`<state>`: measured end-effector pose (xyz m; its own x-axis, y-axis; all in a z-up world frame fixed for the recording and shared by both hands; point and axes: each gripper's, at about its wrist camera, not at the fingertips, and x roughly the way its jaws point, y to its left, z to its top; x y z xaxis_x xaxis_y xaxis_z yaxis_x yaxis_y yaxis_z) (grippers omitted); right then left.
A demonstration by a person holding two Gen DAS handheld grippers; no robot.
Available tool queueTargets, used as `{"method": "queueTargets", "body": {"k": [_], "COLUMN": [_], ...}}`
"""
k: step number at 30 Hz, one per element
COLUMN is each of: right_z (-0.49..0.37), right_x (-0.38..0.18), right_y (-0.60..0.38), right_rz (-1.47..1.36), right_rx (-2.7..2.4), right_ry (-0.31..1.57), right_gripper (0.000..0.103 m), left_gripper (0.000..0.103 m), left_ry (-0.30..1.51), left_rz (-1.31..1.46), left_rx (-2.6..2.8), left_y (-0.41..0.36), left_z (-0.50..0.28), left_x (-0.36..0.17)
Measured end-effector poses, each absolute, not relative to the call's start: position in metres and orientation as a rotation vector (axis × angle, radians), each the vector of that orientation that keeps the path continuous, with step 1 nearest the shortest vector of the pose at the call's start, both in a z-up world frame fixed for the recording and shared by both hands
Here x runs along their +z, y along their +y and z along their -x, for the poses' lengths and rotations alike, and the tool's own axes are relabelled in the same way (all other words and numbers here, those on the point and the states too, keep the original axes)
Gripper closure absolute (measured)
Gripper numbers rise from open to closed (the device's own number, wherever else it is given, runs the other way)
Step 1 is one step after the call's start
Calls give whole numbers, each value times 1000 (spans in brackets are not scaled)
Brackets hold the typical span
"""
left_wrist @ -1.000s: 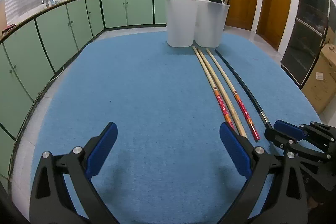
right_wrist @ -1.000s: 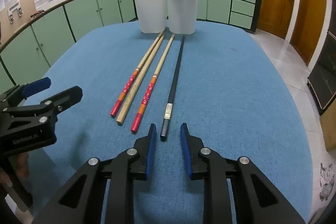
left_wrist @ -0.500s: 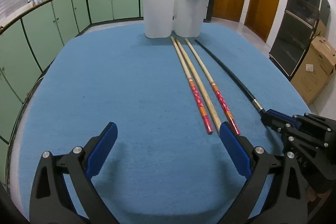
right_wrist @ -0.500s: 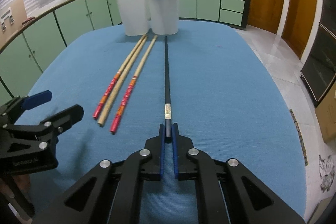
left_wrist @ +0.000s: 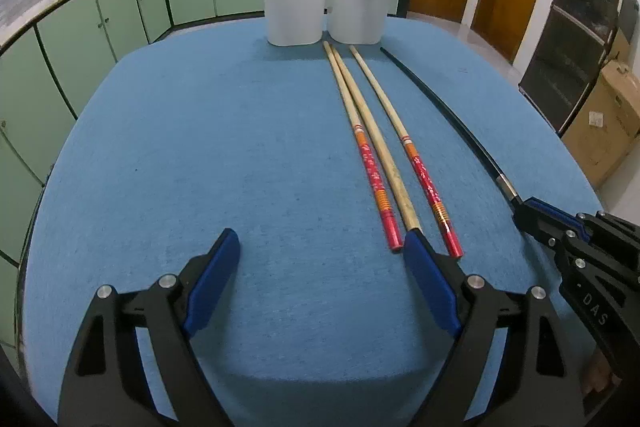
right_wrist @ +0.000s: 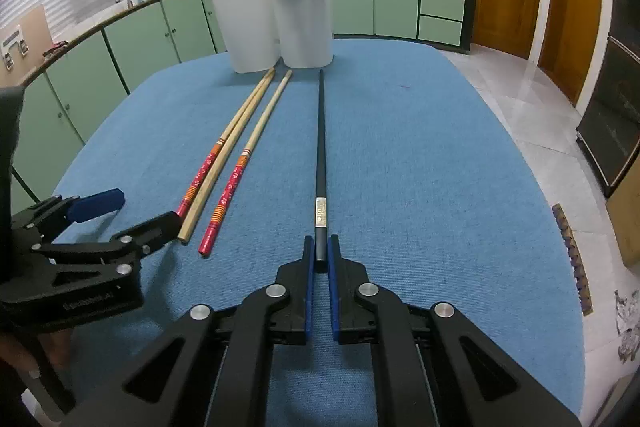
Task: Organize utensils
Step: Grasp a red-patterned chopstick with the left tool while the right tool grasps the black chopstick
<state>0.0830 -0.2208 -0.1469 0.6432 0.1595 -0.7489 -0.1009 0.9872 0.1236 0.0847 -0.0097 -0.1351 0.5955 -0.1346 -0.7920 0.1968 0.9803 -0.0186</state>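
The right hand-held gripper (right_wrist: 320, 255) is pinching the near end of the black chopstick (right_wrist: 320, 147), its blue pads pressed against the stick on either side. The stick runs straight ahead of the jaws across the blue counter (right_wrist: 420, 167) toward the two white holders (right_wrist: 280, 27) at the far end, and as far as I can tell it lies flat on the cloth.

The left hand-held gripper (left_wrist: 320, 255) stands spread and is closing, with nothing between its pads; only bare cloth shows in the gap. Just ahead of its right finger lie the near ends of three more chopsticks: a plain bamboo chopstick (left_wrist: 380, 147) between two red-handled chopsticks (left_wrist: 370, 167). The bamboo one's end sits right at that fingertip.

The step in hand looks like picking up: the black stick is gripped but not yet lifted. Next, the right hand needs to raise the stick, tip it upright and lower it into one of the holders, which already hold utensils. The left needs to shift toward its right so one stick sits between the pads before they meet.
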Motion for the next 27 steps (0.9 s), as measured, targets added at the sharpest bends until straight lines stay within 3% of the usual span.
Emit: {"method": "queueTargets", "body": {"k": [4,7,9,13,15,27], "right_z": [-84,-85,-86,-86,-87,-79], "right_x": [-147,-147,-148,-149,-149,-124], "right_y": [-221,-222,-221,-220,-221,-234], "right_rz": [-75,-81,-78,-69,-75,-109], "right_rx": [151,154,155,153,155,168], "right_ry": [862,867,871,872,873,805], "right_gripper": [97,96,96,96,96,97], "left_gripper": [25,35,54,80,97,98], "left_ry": [915,909,900,895,897,810], "left_rz": [-67,-67,-70,-66,-47,-16], "left_rx": [-175,-182,-201,-233,-244,-231], "left_y": [-13,-14,-18,-27,-28,-8], "left_z": [-86,-88,-86,-82,-82,-69], "left_x": [-135,-134,-132,-133,-132,-97]}}
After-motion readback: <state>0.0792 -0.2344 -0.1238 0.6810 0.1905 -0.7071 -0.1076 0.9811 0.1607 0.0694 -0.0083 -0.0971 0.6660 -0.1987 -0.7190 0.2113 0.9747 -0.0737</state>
